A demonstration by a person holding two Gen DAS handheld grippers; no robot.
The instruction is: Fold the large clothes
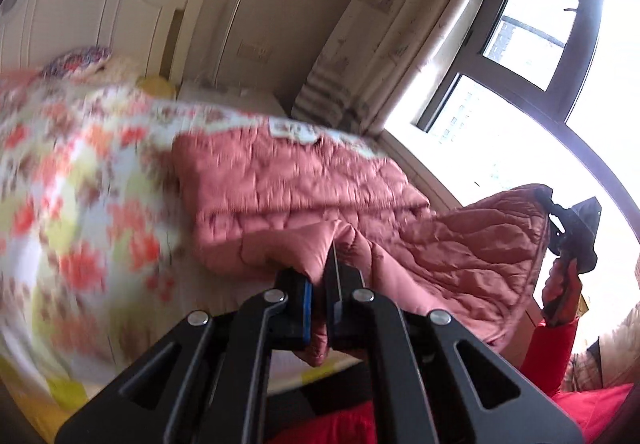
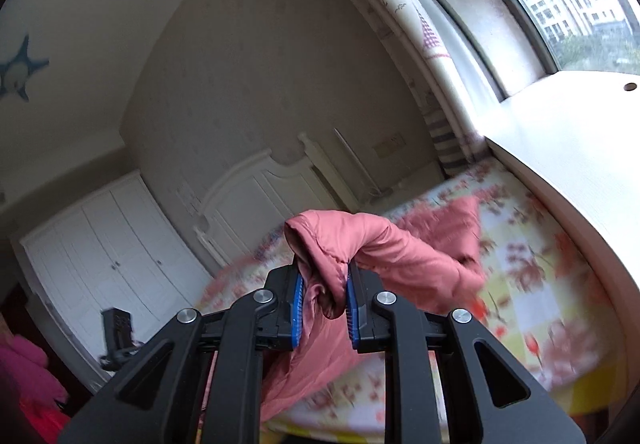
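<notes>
Gripping pink quilted jacket (image 1: 304,184) edge: left gripper (image 1: 318,300) clamped | right gripper (image 2: 323,298) clamped on lifted fold | rest draped over floral bedspread (image 1: 80,172)

Matte black two-finger left gripper (image 1: 318,298) with blue ribbed pads, silver pivot screws, triangular cut-outs, matching right gripper (image 2: 323,298), red sleeve (image 1: 550,352) at four o'clock

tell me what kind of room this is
Most likely a bedroom: a white headboard stands at the end of a bed with a floral cover, a white wardrobe lines one wall, and a curtain hangs by the window.
</notes>
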